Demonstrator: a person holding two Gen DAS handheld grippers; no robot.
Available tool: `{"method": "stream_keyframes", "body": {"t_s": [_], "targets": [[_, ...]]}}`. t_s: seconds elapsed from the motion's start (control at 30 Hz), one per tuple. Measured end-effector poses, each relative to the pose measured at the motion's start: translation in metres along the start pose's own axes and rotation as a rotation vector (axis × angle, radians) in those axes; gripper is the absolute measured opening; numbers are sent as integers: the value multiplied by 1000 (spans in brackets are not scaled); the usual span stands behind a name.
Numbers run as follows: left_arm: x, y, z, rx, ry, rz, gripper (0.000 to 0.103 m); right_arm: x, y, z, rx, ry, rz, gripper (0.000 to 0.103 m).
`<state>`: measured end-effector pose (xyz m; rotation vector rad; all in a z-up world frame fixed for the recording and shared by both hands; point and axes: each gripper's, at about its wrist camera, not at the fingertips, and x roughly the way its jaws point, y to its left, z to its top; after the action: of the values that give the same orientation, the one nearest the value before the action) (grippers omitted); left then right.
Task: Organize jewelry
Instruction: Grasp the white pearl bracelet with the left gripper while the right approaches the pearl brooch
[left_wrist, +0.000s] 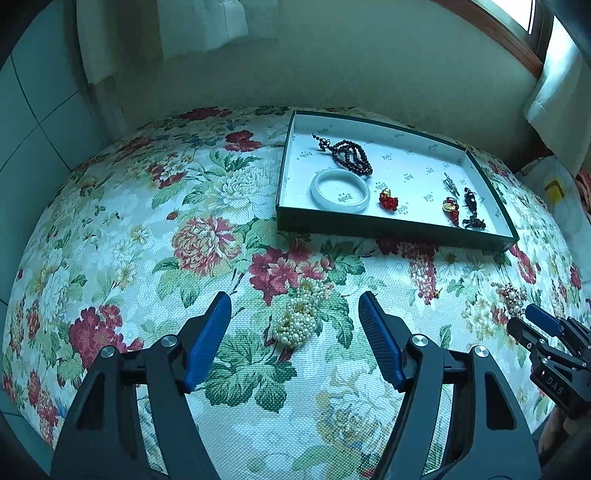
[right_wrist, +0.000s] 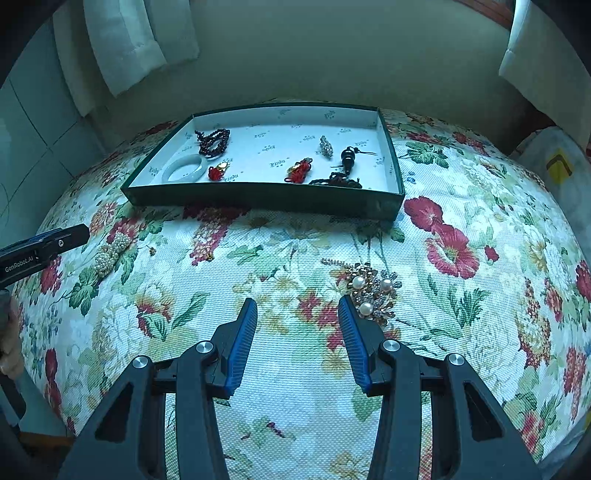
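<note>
Left wrist view, items by size. Table (left_wrist: 110, 229): covered in a floral cloth of red blooms and green leaves, bearing everything listed. Tray (left_wrist: 388, 229): shallow, dark green walls, pale printed lining, at the far right of the table. Left tongs (left_wrist: 295, 314): blue-padded, spread wide, hovering over the near centre with nothing held. Right tongs (left_wrist: 532, 325): at the near right edge in this view; in the right wrist view (right_wrist: 297, 314) they stand spread apart and hold nothing.

Contents of tray: white bangle (left_wrist: 340, 190), lying flat at the near left; dark bead bracelet (left_wrist: 349, 155), coiled just beyond the bangle; black tasselled pendant (left_wrist: 471, 206), near right corner; red knotted charm with gold piece (left_wrist: 388, 199), just right of the bangle; second red charm (left_wrist: 451, 208), beside the black pendant; small silver brooch (left_wrist: 451, 184), beyond that charm.

Loose on the table: pearl necklace (left_wrist: 301, 315), heaped between the left tongs' fingers, near side of the tray; gold brooch with three pearls (right_wrist: 373, 291), just right of the right tongs' right finger.
</note>
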<state>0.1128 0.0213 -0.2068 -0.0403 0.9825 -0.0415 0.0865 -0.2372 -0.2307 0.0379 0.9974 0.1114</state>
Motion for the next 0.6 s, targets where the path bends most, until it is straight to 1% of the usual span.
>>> {"method": "stream_keyframes", "body": {"t_s": [0.2,0.6], "targets": [[8,2,-8,14,20,8,71,0,10,-3,-16,2,14,46],[40,6,-13,34,68,13,71,11,19,-3,-29,22,31,46]]}}
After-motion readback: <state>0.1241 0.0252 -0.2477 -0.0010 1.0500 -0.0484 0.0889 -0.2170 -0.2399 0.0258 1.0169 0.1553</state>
